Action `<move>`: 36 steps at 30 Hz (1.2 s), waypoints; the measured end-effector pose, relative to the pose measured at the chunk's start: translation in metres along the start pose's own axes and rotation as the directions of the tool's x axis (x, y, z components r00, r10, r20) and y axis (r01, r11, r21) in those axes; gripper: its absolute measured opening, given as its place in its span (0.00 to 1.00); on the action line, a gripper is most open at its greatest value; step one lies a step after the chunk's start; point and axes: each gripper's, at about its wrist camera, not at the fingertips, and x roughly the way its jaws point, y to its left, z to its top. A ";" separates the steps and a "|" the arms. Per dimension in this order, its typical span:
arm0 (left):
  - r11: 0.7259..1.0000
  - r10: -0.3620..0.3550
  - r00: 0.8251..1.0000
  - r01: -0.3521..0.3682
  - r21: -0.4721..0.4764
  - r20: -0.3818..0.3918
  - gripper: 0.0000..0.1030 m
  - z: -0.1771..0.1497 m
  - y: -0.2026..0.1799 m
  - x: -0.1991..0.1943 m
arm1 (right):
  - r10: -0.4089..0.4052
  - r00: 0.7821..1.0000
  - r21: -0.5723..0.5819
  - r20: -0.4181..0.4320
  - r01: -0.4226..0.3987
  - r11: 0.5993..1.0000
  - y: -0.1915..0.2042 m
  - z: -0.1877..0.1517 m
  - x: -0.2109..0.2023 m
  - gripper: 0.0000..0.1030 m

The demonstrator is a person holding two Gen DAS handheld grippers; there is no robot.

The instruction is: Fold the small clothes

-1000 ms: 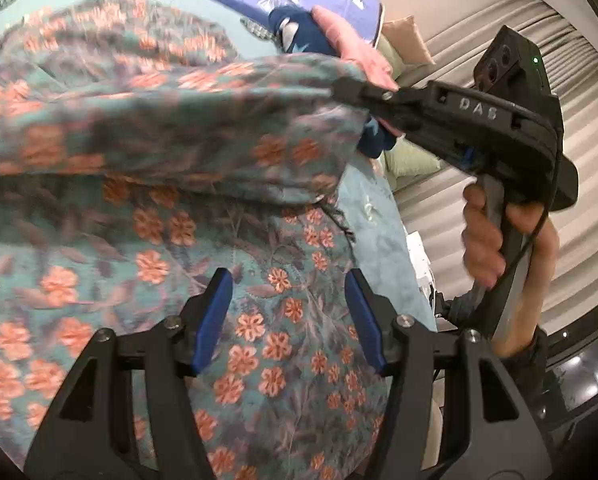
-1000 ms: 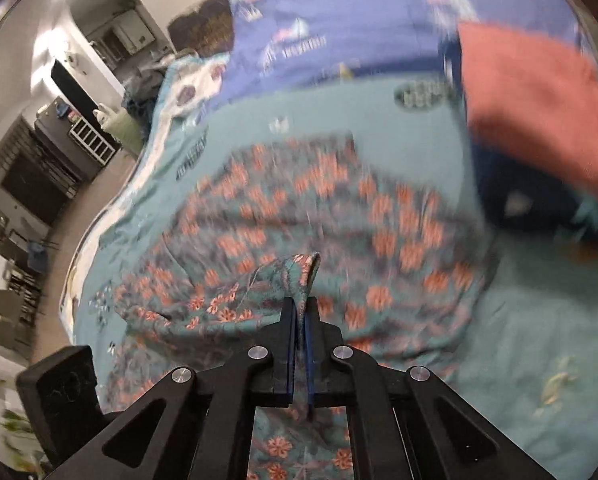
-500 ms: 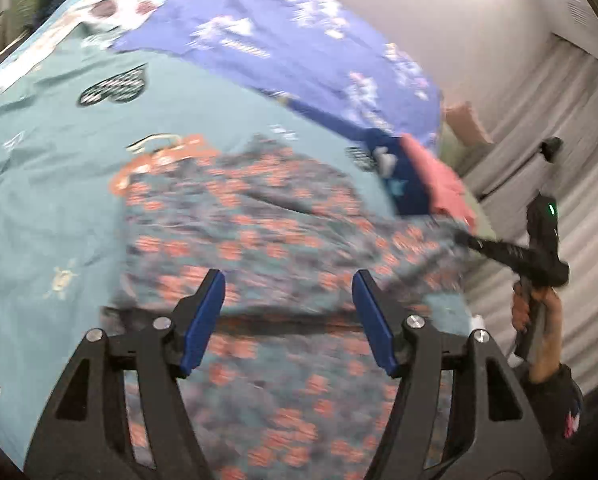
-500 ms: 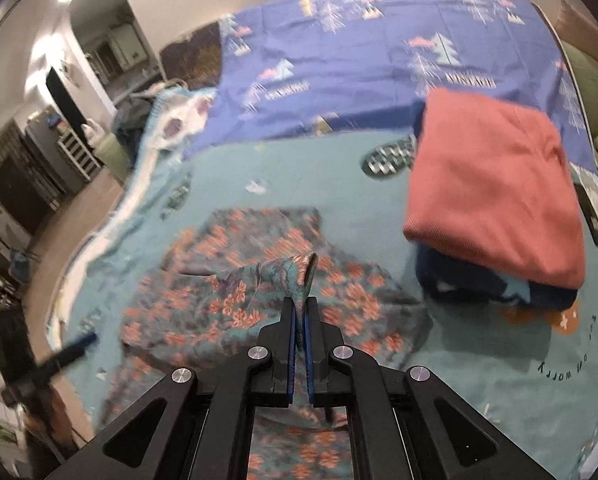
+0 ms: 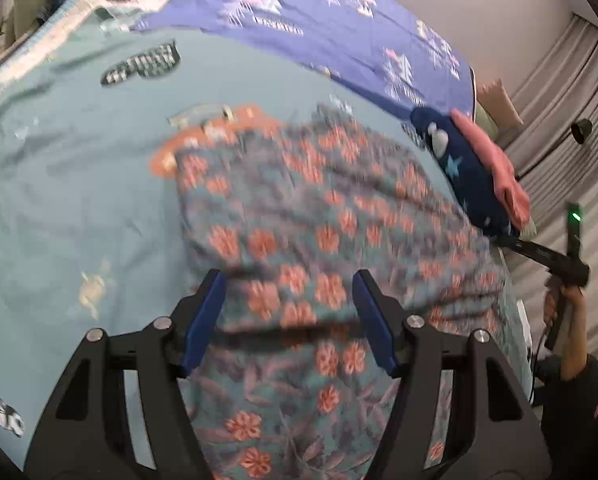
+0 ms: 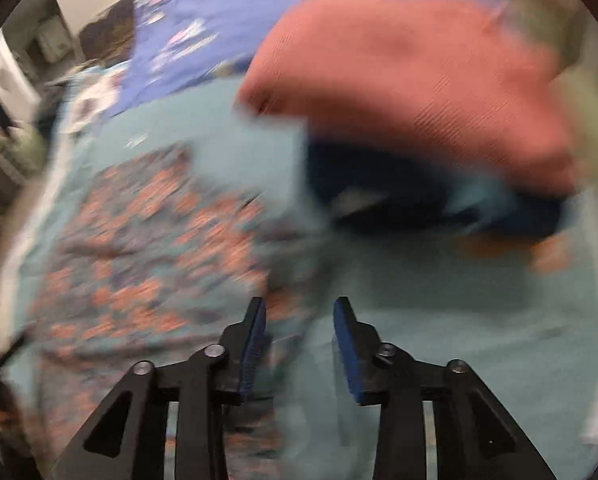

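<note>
My right gripper has just been opening, nothing between its pads — left gripper gapes above the floral garment.

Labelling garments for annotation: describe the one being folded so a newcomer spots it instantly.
On the teal bedsheet, in front of the purple tree-print blanket, lies a teal floral-print garment. Its orange flowers distinguish it from the plain pink folded cloth stacked on the navy star-print one beside it.
</note>
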 end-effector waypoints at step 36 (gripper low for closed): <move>0.942 0.134 0.989 -0.105 0.319 -0.068 0.80 -0.029 -0.079 0.014 | 0.189 0.971 -0.212 0.146 -0.156 0.965 0.052 -0.075 -0.075 0.54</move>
